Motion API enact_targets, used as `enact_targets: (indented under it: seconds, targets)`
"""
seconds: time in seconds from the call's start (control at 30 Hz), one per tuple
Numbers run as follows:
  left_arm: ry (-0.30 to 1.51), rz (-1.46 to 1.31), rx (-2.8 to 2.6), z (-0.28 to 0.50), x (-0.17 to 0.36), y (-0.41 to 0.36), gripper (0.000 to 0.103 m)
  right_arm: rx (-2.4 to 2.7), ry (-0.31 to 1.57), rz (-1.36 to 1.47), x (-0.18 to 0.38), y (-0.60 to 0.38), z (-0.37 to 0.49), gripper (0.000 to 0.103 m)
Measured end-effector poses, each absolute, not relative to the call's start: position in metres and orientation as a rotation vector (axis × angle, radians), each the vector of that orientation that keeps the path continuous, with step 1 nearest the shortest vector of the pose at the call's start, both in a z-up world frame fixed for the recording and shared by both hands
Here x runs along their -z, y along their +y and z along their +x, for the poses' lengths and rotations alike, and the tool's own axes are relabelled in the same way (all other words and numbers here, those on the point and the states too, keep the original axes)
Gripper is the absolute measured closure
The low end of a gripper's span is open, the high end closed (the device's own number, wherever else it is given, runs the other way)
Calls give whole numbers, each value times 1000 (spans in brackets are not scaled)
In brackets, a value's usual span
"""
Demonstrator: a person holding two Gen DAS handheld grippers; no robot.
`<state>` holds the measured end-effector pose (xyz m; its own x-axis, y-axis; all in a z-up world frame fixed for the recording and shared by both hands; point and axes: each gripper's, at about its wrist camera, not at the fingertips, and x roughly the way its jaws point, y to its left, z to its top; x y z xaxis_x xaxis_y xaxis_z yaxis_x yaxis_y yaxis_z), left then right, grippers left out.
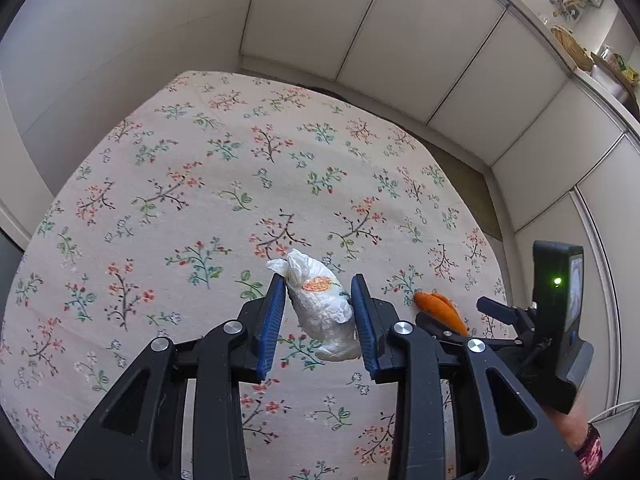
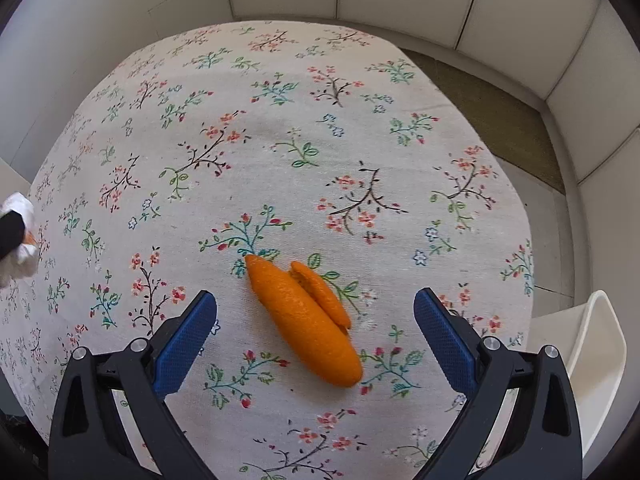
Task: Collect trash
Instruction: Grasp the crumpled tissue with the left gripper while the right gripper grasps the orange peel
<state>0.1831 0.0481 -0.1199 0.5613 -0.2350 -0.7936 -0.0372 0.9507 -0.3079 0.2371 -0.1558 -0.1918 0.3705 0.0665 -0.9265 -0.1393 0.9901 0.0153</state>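
A crumpled white plastic wrapper (image 1: 326, 308) with an orange print sits between the blue pads of my left gripper (image 1: 319, 292), which is shut on it and holds it just above the floral tablecloth (image 1: 200, 184). The wrapper also shows at the left edge of the right wrist view (image 2: 18, 236). An orange peel (image 2: 308, 316) lies on the cloth (image 2: 280, 140), also seen in the left wrist view (image 1: 440, 308). My right gripper (image 2: 316, 304) is open, its pads wide on either side of the peel, not touching it.
White cabinet doors (image 1: 400, 40) stand behind the table, with a cluttered counter (image 1: 580, 52) above them. A white chair (image 2: 596, 356) stands at the table's right edge. A brown mat (image 2: 492, 120) lies on the floor beyond the table.
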Motion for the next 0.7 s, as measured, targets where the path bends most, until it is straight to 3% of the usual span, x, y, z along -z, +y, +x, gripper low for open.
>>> enact_targets:
  seconds: [0.43,0.5,0.7]
  targets:
    - [973,-312,101,178,117,76,71,-155,1214,-87,211,-129,248,7]
    - [973,-315,98,178,116,77,71,-155,1206,-90,211,-129,246,11]
    - [979,-324,97,180,119,77,71,-164,1181,-81,204,-141,242,34]
